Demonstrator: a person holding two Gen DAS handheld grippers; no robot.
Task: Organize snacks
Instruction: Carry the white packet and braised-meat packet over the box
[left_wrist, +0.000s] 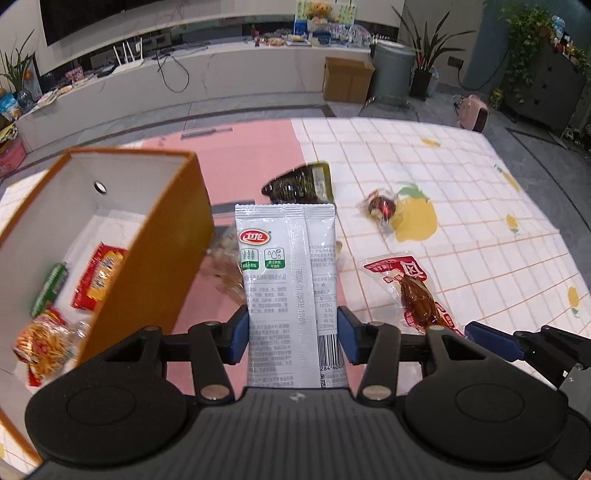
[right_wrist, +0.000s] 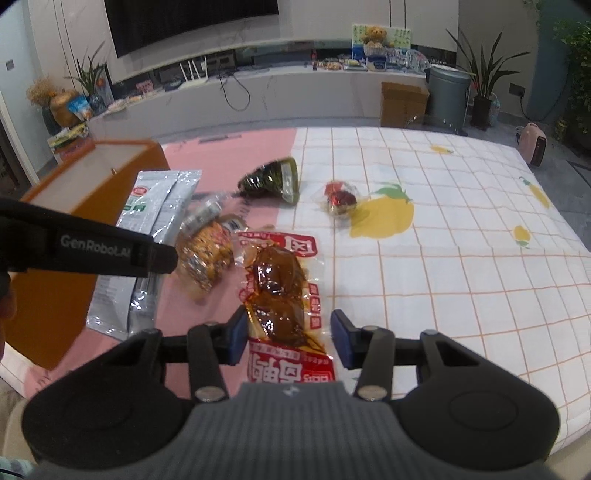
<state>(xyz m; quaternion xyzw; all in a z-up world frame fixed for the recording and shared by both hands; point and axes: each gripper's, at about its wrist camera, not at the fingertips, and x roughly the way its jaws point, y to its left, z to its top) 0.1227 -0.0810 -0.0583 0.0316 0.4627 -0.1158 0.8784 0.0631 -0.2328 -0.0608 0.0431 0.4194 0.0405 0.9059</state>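
The left gripper (left_wrist: 291, 339) sat nearest its camera, its blue fingers (left_wrist: 239, 338) closed partway against both long edges of a silver-white snack packet (left_wrist: 286, 280), which stood up between them off the table (left_wrist: 461, 184). The packet showed its back: a central seam, a red logo, two green marks, dense small print too fine to read, and a barcode near the bottom edge, which the gripper body cut off.

Left of the fingers stood an orange box (left_wrist: 147, 236) with a white inside, holding a red packet (left_wrist: 98, 277), a green one (left_wrist: 50, 288) and a bag of orange sticks (left_wrist: 44, 345), all blurred. Ahead of the fingers a dark green packet (left_wrist: 299, 184) lay half hidden behind the silver one. Beyond them to the right lay a small red-wrapped sweet (left_wrist: 382, 210).

In the right wrist view, the right gripper (right_wrist: 288, 336) had a red-and-clear pouch of brown meat (right_wrist: 280, 291) between its fingers (right_wrist: 236, 334). The left finger touched the pouch edge; the right one stood apart from the visible plastic, so a firm hold could not be told. The pouch's lower end was hidden under the gripper. Left of it lay a crinkled clear bag of brownish snacks (right_wrist: 205, 254), its print unreadable.
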